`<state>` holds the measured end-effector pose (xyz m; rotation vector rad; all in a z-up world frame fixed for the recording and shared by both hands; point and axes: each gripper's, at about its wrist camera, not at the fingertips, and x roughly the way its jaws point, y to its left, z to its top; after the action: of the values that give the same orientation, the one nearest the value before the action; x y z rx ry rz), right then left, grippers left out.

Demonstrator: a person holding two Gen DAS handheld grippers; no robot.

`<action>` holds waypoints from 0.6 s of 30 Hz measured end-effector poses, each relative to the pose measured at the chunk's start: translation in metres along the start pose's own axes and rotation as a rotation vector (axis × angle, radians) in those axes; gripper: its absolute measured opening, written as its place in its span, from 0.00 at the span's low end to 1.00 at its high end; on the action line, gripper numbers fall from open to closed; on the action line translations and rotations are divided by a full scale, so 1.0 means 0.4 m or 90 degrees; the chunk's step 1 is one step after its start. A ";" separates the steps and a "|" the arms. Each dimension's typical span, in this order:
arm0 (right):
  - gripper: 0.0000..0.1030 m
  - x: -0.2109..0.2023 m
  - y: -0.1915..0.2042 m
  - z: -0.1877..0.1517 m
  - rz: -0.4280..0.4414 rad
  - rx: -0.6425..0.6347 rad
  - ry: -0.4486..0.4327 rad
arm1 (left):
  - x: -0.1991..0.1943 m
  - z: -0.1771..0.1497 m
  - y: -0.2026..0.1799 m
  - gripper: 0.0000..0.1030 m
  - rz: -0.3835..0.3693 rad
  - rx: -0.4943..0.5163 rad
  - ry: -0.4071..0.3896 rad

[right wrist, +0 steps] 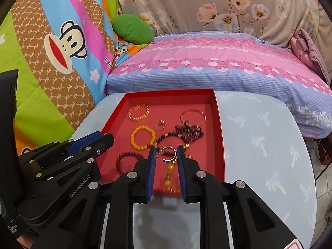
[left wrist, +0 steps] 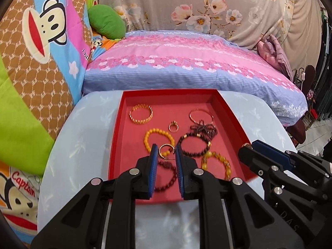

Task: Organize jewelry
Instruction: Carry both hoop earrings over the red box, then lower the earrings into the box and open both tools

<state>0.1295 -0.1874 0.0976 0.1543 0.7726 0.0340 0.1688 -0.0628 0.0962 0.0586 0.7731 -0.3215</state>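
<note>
A red tray (left wrist: 116, 128) (right wrist: 219, 124) on a round pale blue table holds several pieces of jewelry: a gold chain bracelet (left wrist: 141, 113), a thin gold bangle (left wrist: 200, 115), a small gold ring (left wrist: 173, 127), a yellow bead bracelet (left wrist: 158, 140), dark bead bracelets (left wrist: 194, 145) and an amber bead bracelet (left wrist: 216, 164). My left gripper (left wrist: 166, 152) hovers over the tray's front with a gold hoop earring (left wrist: 165, 150) between its fingertips; grip contact is unclear. My right gripper (right wrist: 166, 152) likewise has a gold hoop earring (right wrist: 169, 153) between its fingertips.
The table (left wrist: 259, 124) stands against a bed with a pink and blue pillow (left wrist: 186, 66), a green cushion (left wrist: 106, 21) and a cartoon monkey quilt (left wrist: 41, 41). The right gripper's body (left wrist: 280, 161) shows at the tray's right edge.
</note>
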 end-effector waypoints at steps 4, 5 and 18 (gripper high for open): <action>0.19 0.045 0.000 0.046 -0.006 -0.006 0.000 | 0.043 0.048 0.002 0.16 0.004 0.005 -0.002; 0.19 0.059 0.000 0.056 -0.008 -0.008 0.001 | 0.053 0.058 0.003 0.16 0.004 0.004 -0.002; 0.19 0.202 -0.029 0.102 -0.017 0.006 0.032 | 0.192 0.111 0.030 0.16 0.008 -0.004 0.025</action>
<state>0.2154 -0.1969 0.0689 0.1522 0.8257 0.0091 0.2541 -0.0791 0.0740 0.0640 0.8116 -0.3060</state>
